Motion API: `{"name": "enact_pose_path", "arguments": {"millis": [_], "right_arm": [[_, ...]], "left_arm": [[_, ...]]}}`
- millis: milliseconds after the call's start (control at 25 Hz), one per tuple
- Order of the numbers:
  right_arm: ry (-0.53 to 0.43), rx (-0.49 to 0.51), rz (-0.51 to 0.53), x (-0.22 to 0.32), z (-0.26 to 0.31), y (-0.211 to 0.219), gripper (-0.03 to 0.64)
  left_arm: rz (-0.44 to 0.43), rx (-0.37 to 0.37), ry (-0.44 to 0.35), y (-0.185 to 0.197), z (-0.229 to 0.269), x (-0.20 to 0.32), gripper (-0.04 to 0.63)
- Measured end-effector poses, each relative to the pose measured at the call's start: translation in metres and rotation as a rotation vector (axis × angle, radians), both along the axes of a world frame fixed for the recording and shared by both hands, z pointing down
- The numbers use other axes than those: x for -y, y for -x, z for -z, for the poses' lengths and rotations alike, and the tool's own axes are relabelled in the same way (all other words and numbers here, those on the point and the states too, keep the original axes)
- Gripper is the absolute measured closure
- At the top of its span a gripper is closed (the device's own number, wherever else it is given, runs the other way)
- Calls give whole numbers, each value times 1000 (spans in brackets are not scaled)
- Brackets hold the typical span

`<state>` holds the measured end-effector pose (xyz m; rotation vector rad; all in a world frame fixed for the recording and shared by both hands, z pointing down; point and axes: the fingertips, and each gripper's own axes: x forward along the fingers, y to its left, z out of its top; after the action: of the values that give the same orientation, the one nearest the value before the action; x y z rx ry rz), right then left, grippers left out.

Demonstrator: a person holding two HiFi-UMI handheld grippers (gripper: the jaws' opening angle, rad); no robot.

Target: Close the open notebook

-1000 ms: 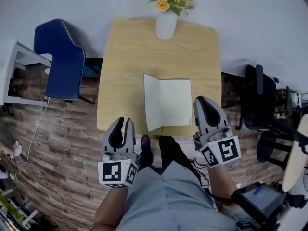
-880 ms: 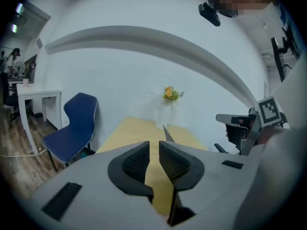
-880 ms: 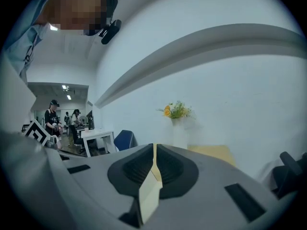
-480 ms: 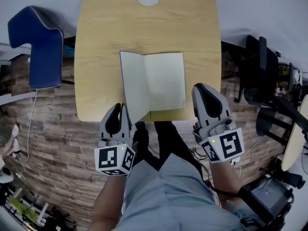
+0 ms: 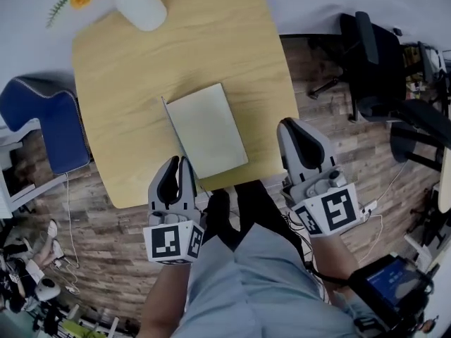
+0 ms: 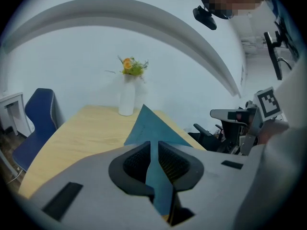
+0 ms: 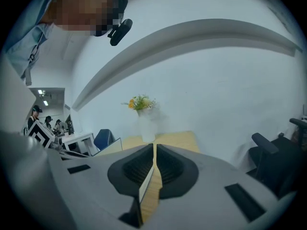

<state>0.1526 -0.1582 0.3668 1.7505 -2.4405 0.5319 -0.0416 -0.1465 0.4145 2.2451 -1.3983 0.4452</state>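
Observation:
The notebook (image 5: 208, 129) lies near the front edge of the wooden table (image 5: 127, 62). Its pale page faces up and its left cover stands raised, showing blue (image 6: 153, 126) in the left gripper view. My left gripper (image 5: 180, 162) hangs just in front of the notebook's near left corner. Its jaws have just been closing to a narrow slit (image 6: 150, 145). The blue cover shows through the slit, and I see no pad pressing on it. My right gripper (image 5: 294, 125) is at the table's front right edge, right of the notebook, shut and empty (image 7: 154, 147).
A white vase of flowers (image 5: 141, 5) stands at the table's far side. A blue chair (image 5: 42, 125) is left of the table and a black office chair (image 5: 373, 55) right of it. The person's legs (image 5: 239, 280) are below the grippers.
Both grippers have come forward and down toward the table's near edge. The left jaws have narrowed. The view has swung, and the notebook's left leaf now looks almost edge-on.

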Motion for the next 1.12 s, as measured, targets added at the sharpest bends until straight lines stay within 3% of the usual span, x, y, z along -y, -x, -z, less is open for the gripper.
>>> {"name": "enact_pose_path", "arguments": {"millis": [280, 560, 800, 1000, 1120], "right_arm": [[49, 18, -98, -11, -30, -55, 566], [115, 46, -164, -23, -67, -80, 566], [154, 62, -199, -24, -93, -95, 566], [160, 65, -217, -29, -96, -100, 566], [147, 62, -220, -30, -93, -99, 566]], "left_arm": [[-84, 27, 62, -51, -33, 5, 528], [-167, 95, 129, -77, -74, 5, 528], [-237, 207, 204, -89, -112, 5, 523], [-283, 304, 223, -92, -120, 1, 523], [-297, 319, 231, -94, -122, 1, 522]]}}
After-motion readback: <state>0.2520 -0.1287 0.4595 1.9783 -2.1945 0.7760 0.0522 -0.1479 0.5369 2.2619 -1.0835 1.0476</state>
